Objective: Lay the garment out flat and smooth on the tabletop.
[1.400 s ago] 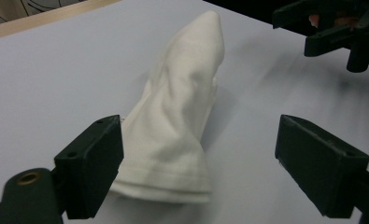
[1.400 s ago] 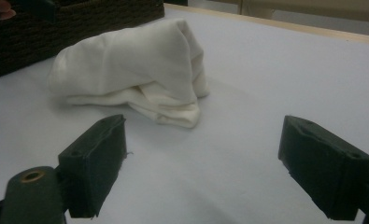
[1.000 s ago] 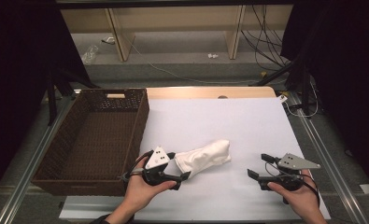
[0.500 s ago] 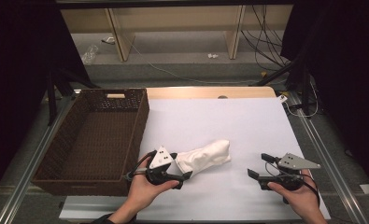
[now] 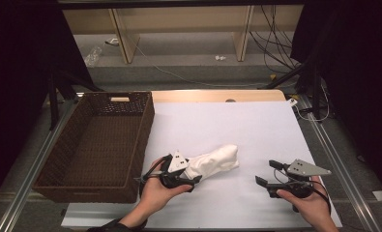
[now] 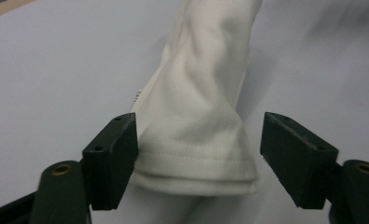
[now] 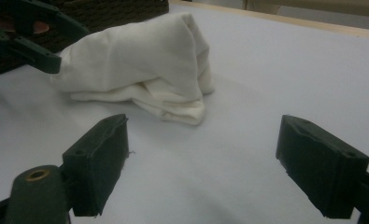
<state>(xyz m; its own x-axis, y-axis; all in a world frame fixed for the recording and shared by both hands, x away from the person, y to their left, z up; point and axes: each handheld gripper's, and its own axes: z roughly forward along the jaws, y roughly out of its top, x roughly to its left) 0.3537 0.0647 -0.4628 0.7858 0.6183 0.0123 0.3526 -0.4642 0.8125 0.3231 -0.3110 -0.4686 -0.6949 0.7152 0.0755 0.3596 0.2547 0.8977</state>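
Observation:
A bunched white cloth (image 5: pixel 215 162) lies on the white sheet near the front, just right of the basket. My left gripper (image 5: pixel 191 171) is at its left end and stands open, with the cloth's hemmed end (image 6: pixel 201 107) between the jaws. The left jaw touches the hem; the right jaw is apart from it. My right gripper (image 5: pixel 268 173) rests on the sheet to the cloth's right, open, with nothing between its jaws (image 7: pixel 205 163). From there the cloth (image 7: pixel 140 60) lies ahead, with the left gripper (image 7: pixel 23 42) at its far end.
A dark wicker basket (image 5: pixel 145 125) with nothing in it stands at the left of the table. The white sheet (image 5: pixel 227 121) covers the table's middle and right. Metal rails run along both table sides; shelving and cables lie beyond the far edge.
My left gripper has edged a little to the right, onto the cloth's end. The cloth and the right gripper have not moved.

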